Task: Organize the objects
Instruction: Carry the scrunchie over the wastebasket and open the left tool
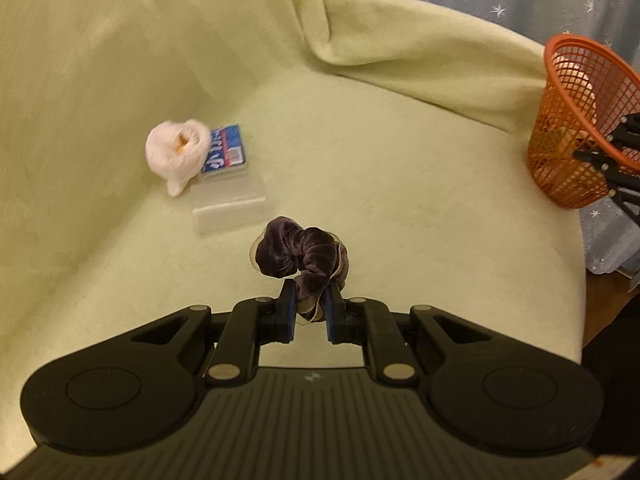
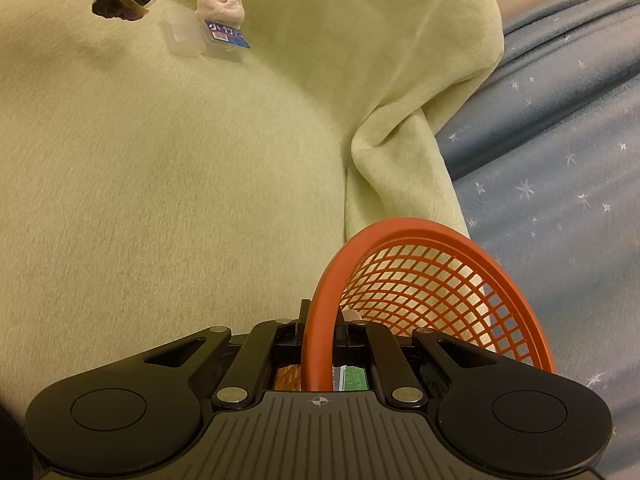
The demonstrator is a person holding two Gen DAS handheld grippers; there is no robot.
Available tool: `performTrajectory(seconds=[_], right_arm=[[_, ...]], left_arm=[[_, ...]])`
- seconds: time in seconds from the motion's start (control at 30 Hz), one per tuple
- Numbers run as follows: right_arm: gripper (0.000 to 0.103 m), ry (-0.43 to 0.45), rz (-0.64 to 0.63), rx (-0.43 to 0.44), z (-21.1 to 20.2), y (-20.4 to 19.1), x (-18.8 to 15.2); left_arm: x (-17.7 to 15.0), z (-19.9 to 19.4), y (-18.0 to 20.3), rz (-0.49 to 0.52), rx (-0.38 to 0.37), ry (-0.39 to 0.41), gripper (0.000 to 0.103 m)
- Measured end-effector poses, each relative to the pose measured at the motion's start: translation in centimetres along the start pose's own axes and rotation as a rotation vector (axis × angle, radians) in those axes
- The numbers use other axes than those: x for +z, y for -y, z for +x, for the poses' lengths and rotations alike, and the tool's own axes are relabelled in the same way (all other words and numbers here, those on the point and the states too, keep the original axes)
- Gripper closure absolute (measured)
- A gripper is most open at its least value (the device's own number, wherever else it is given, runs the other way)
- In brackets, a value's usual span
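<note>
Gripping, left gripper: the jaws are closed on a dark purple scrunchie, which is pinched at its lower loop between the blue pads.
Scrunchie position: it is held clear of the green blanket, bunched above the fingertips; in the right wrist view it is seen at the upper left, hanging from the far gripper.
Right gripper: the jaws are clamped on the rim of the orange basket, one finger outside the rim and one inside.
Basket: orange mesh, tilted toward the right wrist camera; in the left wrist view it is seen at the right edge of the blanket, with the other gripper's black fingers against its side.
Basket contents: a pale rounded item and a green-and-white label are glimpsed through the mesh and under the rim; they cannot be identified.
White cloth bundle: it is lying on the blanket, resting against the blue-labelled box.
Box: a small clear case with a blue printed label, lying flat.
Clear lid: a translucent container piece is lying just beside the box, on its near side in the left wrist view.
Surroundings: a blue star-patterned fabric is seen beyond the blanket's folded edge.
</note>
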State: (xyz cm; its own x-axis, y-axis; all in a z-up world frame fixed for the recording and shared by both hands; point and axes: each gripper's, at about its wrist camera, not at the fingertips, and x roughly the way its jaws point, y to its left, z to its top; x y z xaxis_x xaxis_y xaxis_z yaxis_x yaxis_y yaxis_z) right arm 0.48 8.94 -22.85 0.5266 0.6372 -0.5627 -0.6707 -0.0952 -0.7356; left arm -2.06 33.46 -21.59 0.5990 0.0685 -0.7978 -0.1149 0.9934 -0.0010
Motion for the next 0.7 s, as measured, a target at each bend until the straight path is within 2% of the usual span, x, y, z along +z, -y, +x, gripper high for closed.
performTrajectory(seconds=[0.33, 0.7], right_arm=[[0.101, 0.001, 0.000, 0.000, 0.0, 0.0, 0.0], [0.101, 0.006, -0.002, 0.005, -0.1, -0.1, 0.2]], left_arm=[[2.9, -1.5, 3.0, 0.060, -0.063, 0.045, 0.092], [8.9, -4.0, 9.7, 0.215, -0.224, 0.148, 0.092]])
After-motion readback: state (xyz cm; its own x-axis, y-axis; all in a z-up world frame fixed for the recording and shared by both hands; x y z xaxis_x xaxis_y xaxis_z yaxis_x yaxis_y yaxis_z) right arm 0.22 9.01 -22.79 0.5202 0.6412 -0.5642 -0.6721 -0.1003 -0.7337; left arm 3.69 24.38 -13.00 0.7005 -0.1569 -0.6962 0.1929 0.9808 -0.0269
